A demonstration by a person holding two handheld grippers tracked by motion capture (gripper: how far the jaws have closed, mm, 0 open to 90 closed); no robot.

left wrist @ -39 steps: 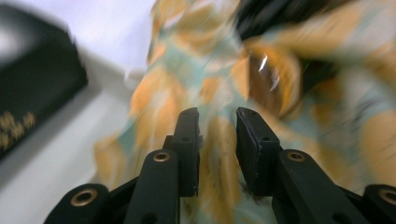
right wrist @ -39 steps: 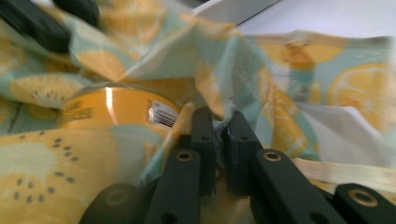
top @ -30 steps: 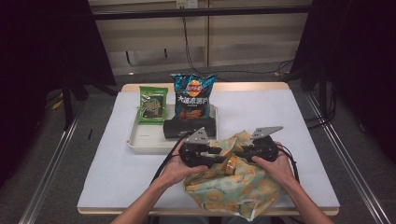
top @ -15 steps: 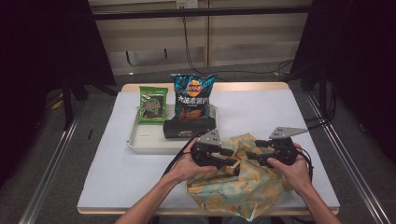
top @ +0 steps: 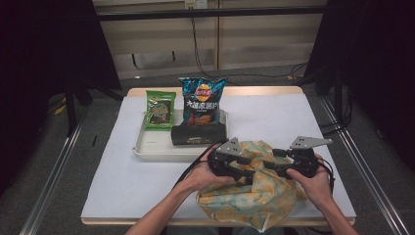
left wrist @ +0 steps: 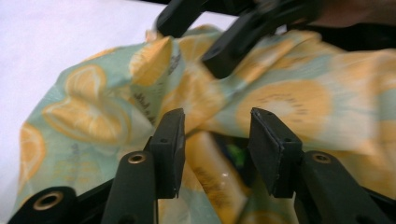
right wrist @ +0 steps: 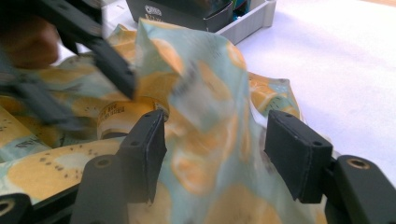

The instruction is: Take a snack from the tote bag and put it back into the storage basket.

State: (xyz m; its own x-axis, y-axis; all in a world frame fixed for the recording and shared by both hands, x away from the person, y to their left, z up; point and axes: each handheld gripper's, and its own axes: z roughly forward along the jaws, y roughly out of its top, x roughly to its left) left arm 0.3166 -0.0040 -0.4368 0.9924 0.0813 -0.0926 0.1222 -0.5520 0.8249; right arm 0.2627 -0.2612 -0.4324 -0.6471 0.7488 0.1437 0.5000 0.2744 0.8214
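A cloth bag (top: 244,205) printed with orange and kiwi slices lies crumpled at the table's front edge. My left gripper (top: 250,175) points right over the bag's top. Its jaws (left wrist: 215,149) stand apart and have just been opening, with the dark mouth of the bag (left wrist: 93,107) beyond them. My right gripper (top: 270,165) faces it from the right. Its jaws (right wrist: 215,154) have just been closing a little, and a raised fold of the bag (right wrist: 196,60) stands between them, clear of the right pad. A pale labelled item (right wrist: 119,116) shows inside the bag.
A white tray (top: 147,149) behind the bag holds a green snack packet (top: 160,108), a blue crisp bag (top: 200,100) and a black box (top: 198,133). White table cover extends to the left and right. The bag overhangs the front edge.
Both hands have shifted to the right over the bag. The right gripper has drawn away from the left one, and its jaws stand wider than a second ago.
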